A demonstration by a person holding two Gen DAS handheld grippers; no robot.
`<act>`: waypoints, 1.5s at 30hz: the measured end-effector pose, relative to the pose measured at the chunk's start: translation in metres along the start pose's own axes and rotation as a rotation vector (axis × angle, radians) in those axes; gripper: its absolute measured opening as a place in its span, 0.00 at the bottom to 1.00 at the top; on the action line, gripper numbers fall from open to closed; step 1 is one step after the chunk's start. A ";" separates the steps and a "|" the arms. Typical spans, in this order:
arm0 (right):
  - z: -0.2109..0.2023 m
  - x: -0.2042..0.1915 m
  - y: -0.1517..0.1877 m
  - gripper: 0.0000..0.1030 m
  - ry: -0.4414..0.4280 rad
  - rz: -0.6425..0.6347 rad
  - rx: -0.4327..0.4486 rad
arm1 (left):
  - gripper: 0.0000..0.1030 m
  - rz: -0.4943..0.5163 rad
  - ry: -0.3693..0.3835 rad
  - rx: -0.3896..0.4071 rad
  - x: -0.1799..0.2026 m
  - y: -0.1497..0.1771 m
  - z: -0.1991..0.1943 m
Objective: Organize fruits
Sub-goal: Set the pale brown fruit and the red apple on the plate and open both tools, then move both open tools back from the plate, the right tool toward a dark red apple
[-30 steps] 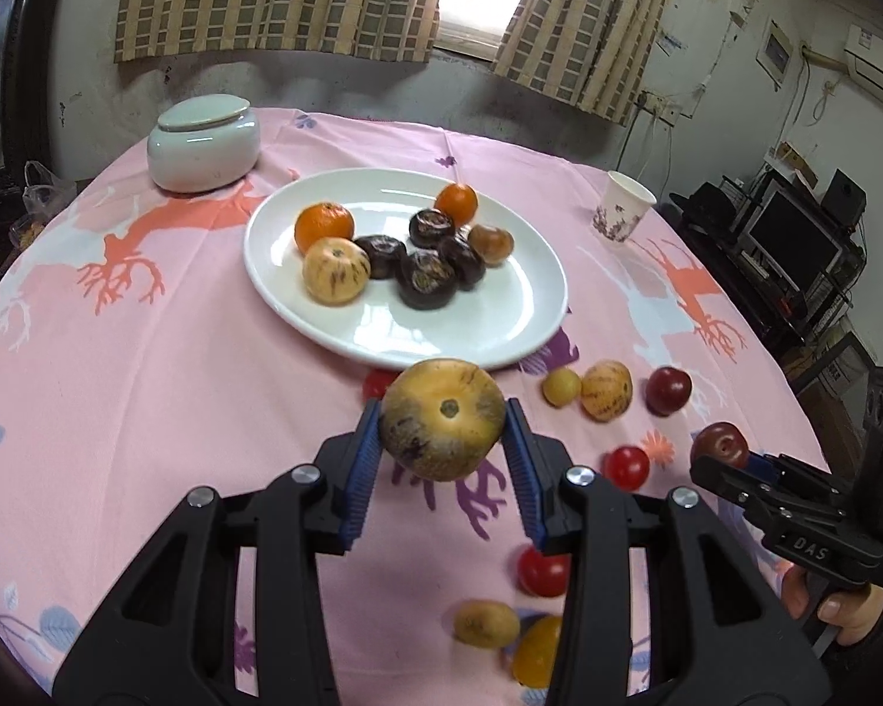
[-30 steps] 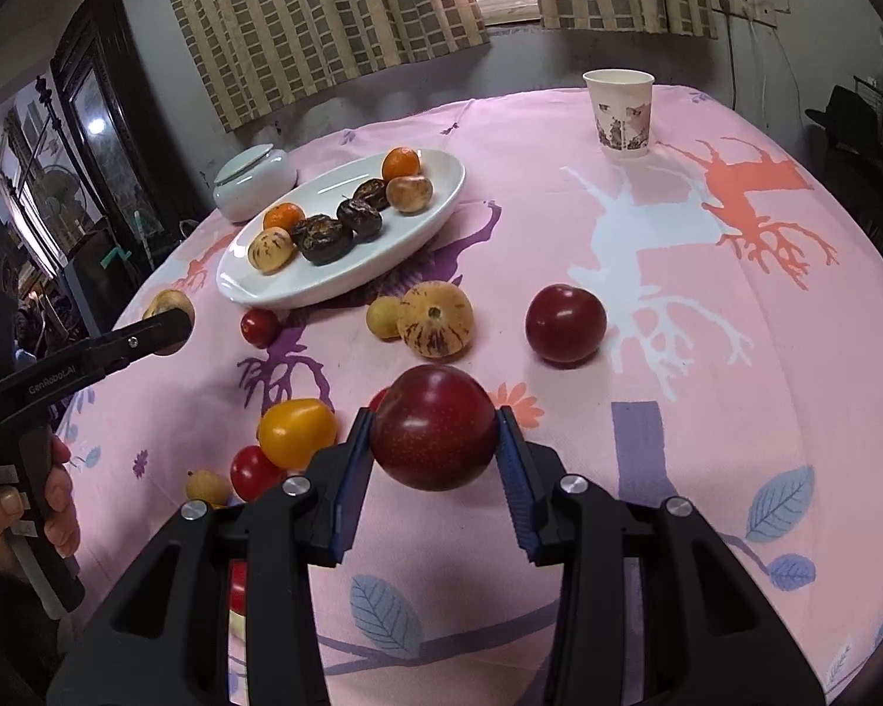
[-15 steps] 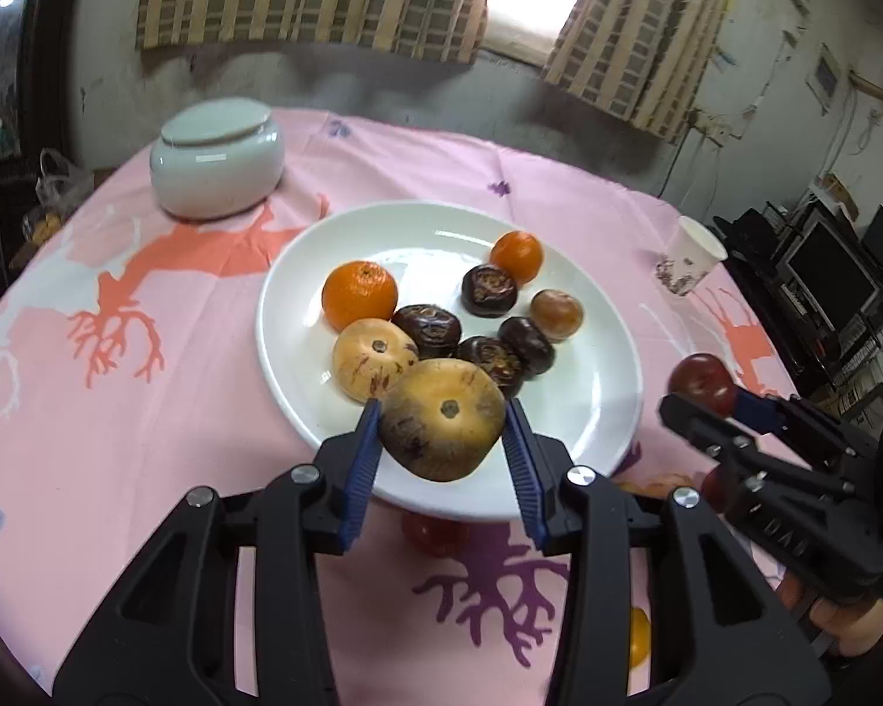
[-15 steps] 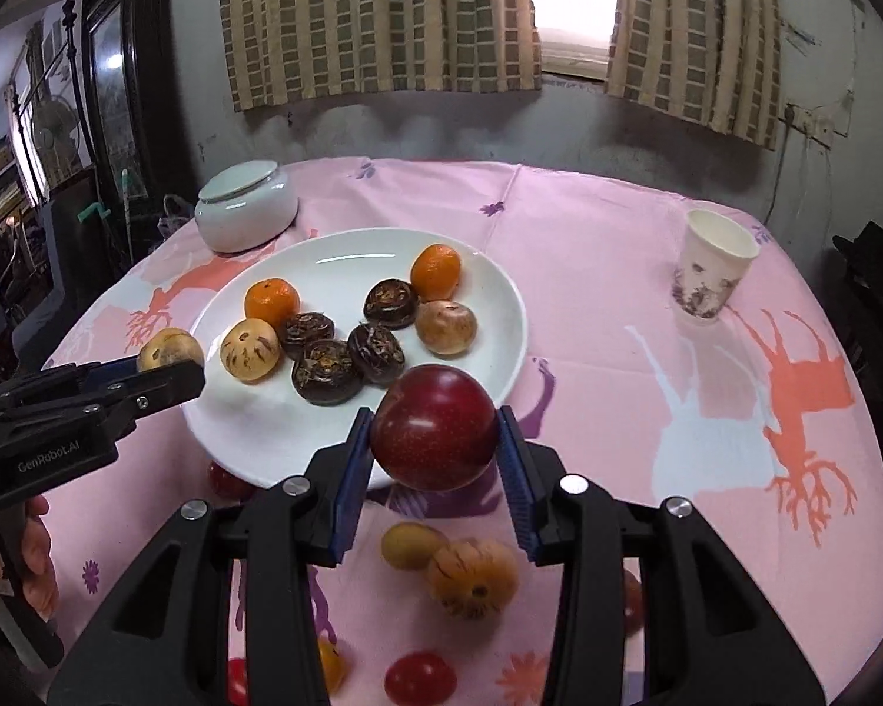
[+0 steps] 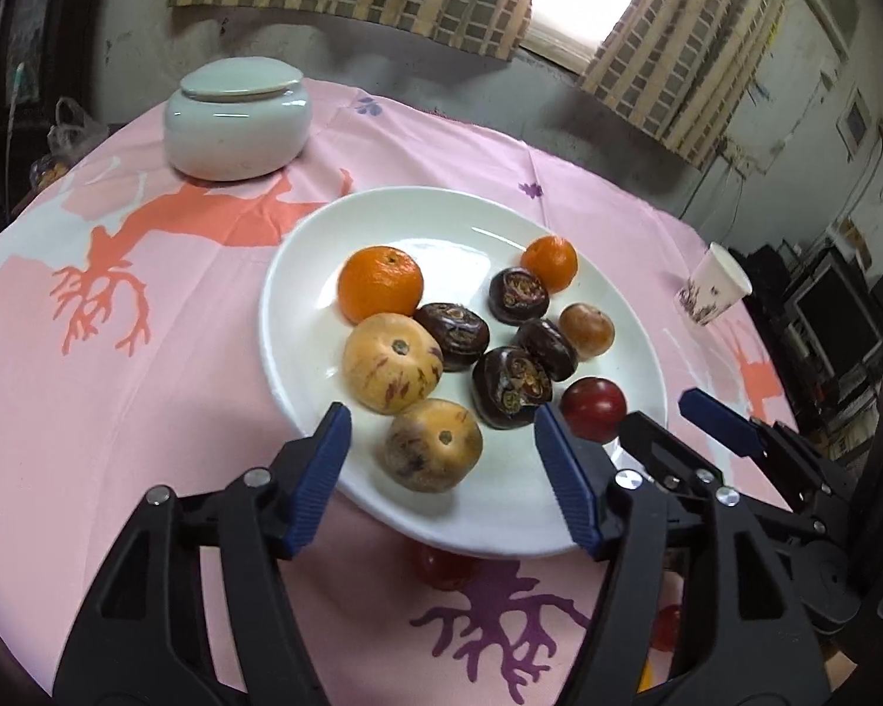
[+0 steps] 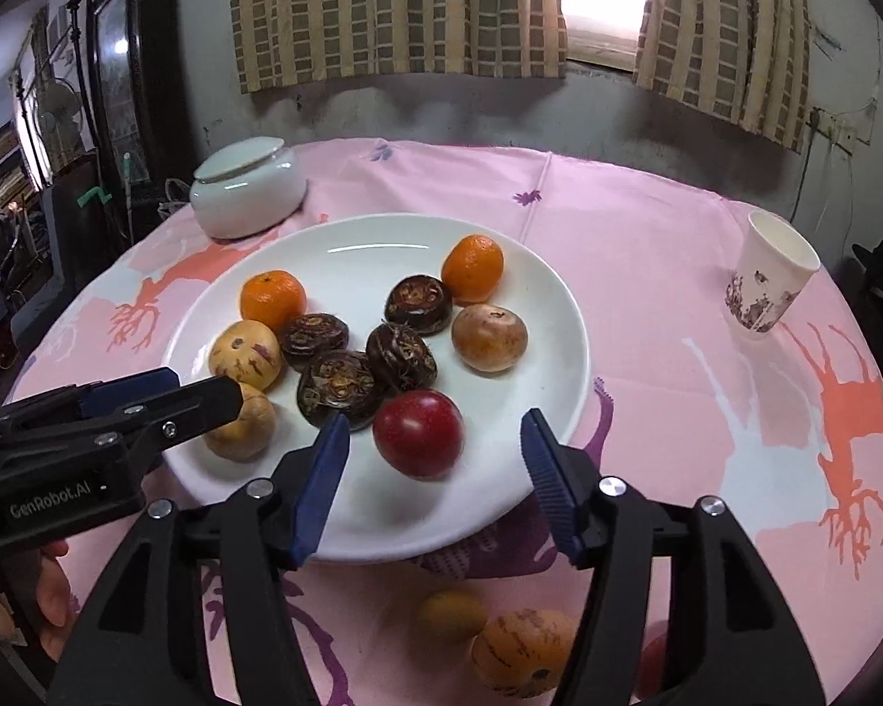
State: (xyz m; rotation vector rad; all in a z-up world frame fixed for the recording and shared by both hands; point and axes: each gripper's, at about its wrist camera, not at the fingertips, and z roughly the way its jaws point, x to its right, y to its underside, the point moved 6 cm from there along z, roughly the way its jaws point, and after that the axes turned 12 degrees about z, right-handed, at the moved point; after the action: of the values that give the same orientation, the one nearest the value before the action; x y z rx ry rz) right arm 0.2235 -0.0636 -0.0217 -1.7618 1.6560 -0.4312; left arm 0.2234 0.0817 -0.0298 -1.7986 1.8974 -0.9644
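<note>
Both grippers — left [image 5: 438, 462], right [image 6: 430, 473] — have just been opening, jaws wide around loose fruit: the plum [image 6: 419, 433] could roll off the plate [image 6: 377, 235] if a retreating finger clips it.

Left gripper [image 5: 438, 459] and right gripper [image 6: 430, 459] pointing steeply down, jaws just opening, gripping nothing; right gripper sitting at left's three o'clock.

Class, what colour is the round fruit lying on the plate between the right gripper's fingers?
Dark red fruit, glossy, on the white plate; the right wrist view shows it best.
</note>
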 end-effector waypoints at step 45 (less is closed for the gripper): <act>-0.098 0.087 0.102 0.68 0.047 0.193 0.017 | 0.97 0.127 -0.113 -0.024 0.031 0.092 -0.059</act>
State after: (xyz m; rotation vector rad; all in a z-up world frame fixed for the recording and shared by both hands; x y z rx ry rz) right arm 0.0958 -0.1689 -0.0363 -1.5717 1.8299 -0.3991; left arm 0.1126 0.0617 -0.0444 -1.6853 1.9339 -0.7835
